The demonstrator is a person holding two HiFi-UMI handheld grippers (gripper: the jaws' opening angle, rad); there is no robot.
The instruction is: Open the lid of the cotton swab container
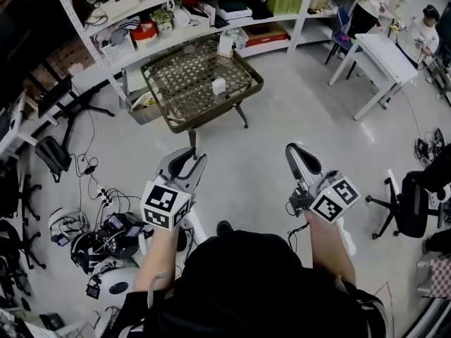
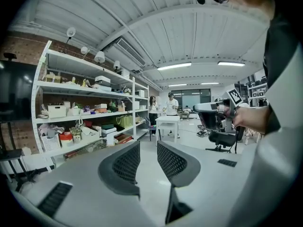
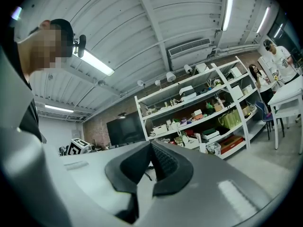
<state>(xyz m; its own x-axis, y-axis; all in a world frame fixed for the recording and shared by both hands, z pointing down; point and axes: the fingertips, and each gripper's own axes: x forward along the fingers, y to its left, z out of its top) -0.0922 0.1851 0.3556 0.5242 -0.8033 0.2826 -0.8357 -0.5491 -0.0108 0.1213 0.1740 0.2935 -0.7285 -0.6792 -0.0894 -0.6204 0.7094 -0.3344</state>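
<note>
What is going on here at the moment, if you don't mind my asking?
A person holds a gripper in each hand, standing short of a wire-mesh table. A small white container, probably the cotton swab one, sits on it untouched. The left gripper has its jaws slightly apart, the right gripper has them together; both are empty.

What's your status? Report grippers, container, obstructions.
Left gripper narrowly apart, empty; right gripper shut, empty. White container on mesh table ahead, untouched. Only bare floor between.
</note>
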